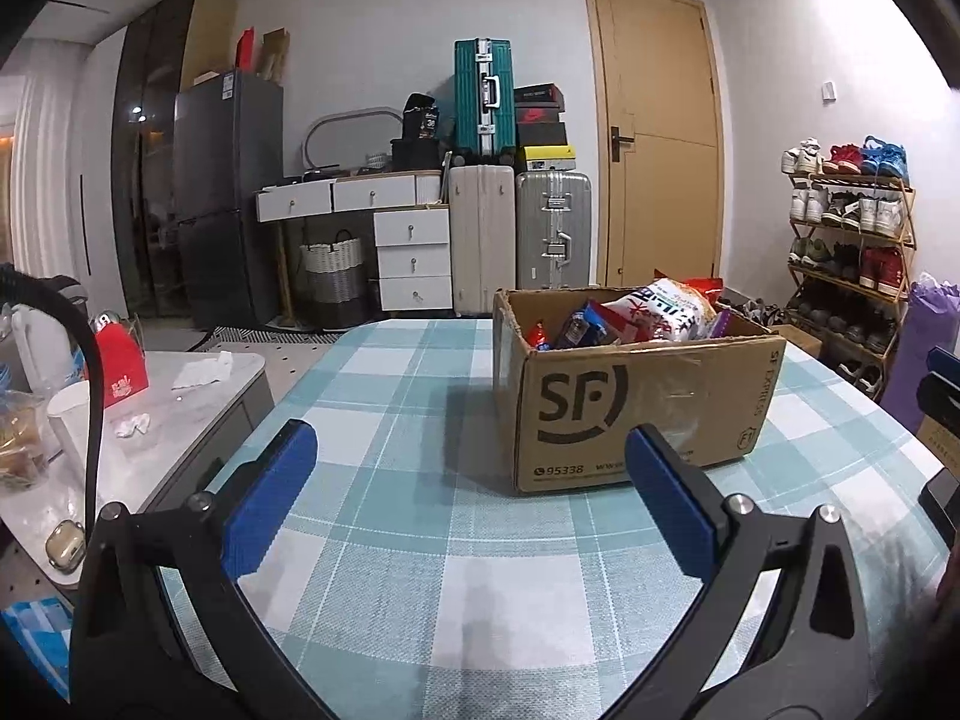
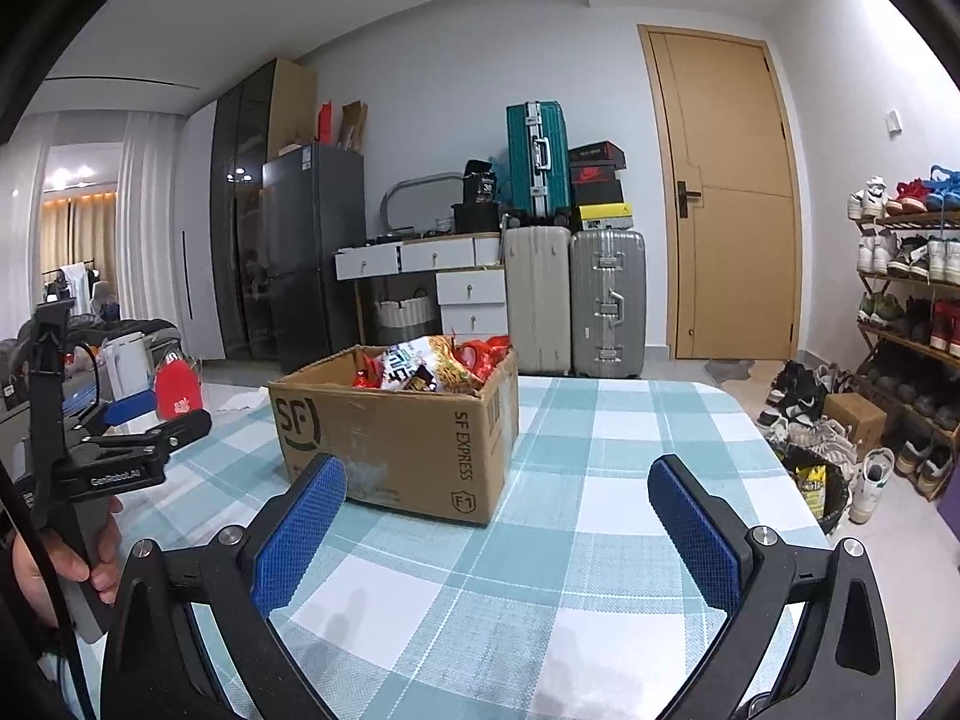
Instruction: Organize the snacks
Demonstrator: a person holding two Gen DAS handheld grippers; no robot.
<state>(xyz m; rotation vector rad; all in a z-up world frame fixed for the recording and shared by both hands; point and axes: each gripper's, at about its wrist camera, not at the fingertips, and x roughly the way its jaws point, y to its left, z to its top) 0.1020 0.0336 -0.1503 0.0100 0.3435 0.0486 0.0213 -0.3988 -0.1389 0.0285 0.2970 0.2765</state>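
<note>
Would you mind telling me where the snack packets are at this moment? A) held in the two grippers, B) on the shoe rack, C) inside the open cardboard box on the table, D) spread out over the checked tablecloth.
C: the snack packets sit piled inside the open cardboard box on the table, while the left gripper and right gripper are both open and hold nothing.

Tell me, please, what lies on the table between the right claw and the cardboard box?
Nothing: in the right wrist view only bare checked tablecloth lies between the open right claw and the cardboard box.
</note>
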